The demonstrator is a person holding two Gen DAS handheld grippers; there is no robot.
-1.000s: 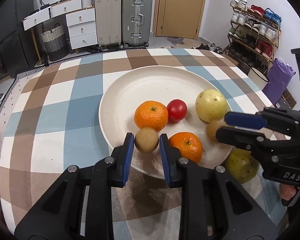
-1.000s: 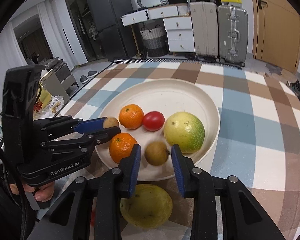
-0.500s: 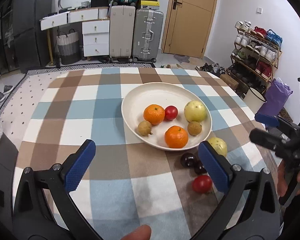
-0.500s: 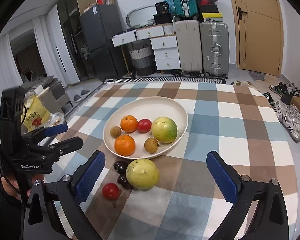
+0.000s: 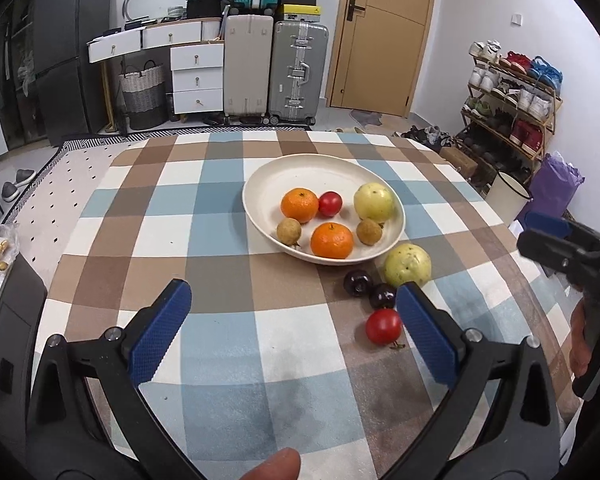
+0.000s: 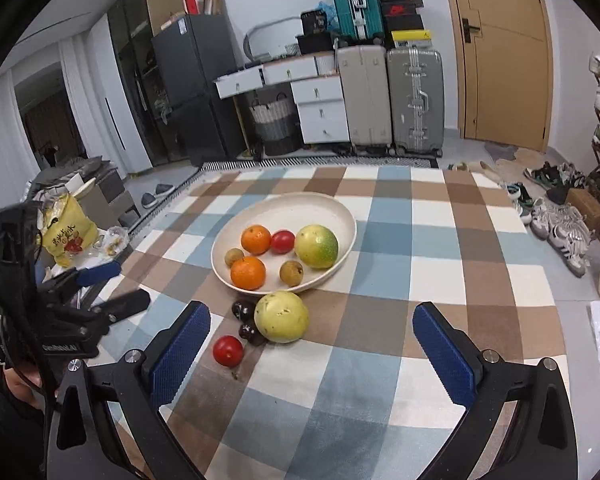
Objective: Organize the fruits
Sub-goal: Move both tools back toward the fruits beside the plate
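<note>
Your left tongs (image 5: 292, 328) stand wide open with nothing between the blue pads; the jaws have just been opening. Your right tongs (image 6: 312, 344) are likewise spread wide and empty, jaws also just opened. Both hang above the checked cloth of the bench (image 5: 220, 344), short of the fruit.

The cream plate (image 5: 260, 196) sits past the middle of the bench. It holds six items: two oranges (image 5: 299, 205), one behind the other; a red tomato (image 5: 330, 203) touching the farther orange; a large yellow-green fruit (image 5: 373, 202) on the right side; and two small brown fruits (image 5: 289, 231), one at the left near the rim, one just in front of the yellow-green fruit.

Four items lie on the cloth outside the plate, at its near right edge: a second yellow fruit (image 5: 407, 265) just beside the rim, two dark plums (image 5: 358, 283) side by side next to it, and a second tomato (image 5: 383, 326) nearest you, close by the left tongs' right pad.
</note>
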